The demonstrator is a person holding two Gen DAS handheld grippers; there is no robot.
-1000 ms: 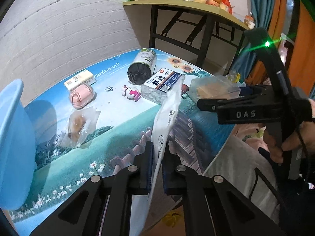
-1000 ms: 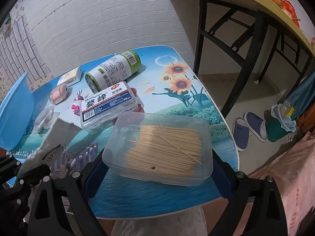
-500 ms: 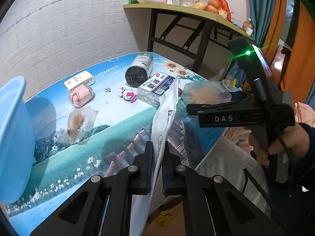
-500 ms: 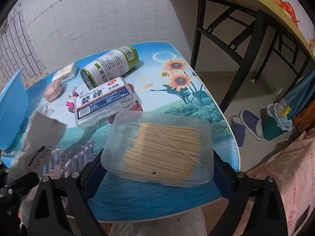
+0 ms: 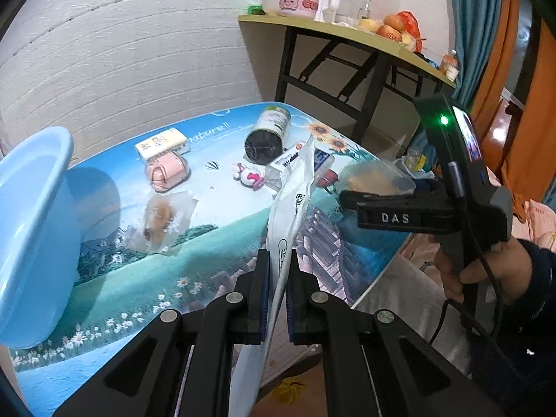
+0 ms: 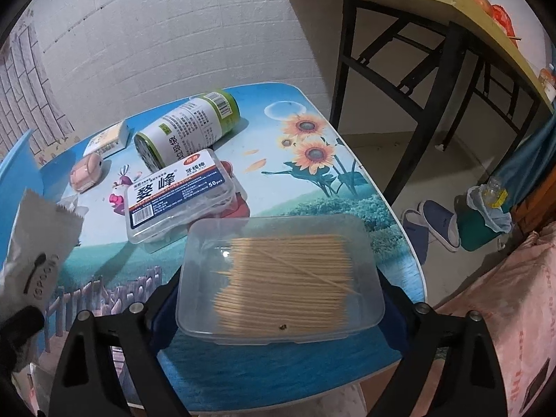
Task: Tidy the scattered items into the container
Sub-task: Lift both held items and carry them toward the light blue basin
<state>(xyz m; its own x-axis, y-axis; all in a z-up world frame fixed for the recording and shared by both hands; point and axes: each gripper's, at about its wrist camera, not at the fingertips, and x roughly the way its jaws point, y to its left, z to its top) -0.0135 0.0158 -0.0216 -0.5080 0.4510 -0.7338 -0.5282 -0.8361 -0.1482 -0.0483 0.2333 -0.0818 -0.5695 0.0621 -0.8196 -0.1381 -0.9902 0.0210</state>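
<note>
With the left claw [image 5: 276, 292] clamped on the white packet [image 5: 290, 201] and the right claw [image 6: 278, 299] apparently clamped on the toothpick box [image 6: 278, 278], carry each over the blue basin [image 5: 31, 229] before letting go.

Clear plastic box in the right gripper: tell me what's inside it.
The clear plastic box, clamped in the right gripper, holds a dense layer of thin wooden sticks lying side by side. Whether anything lies beneath them cannot be seen.
</note>
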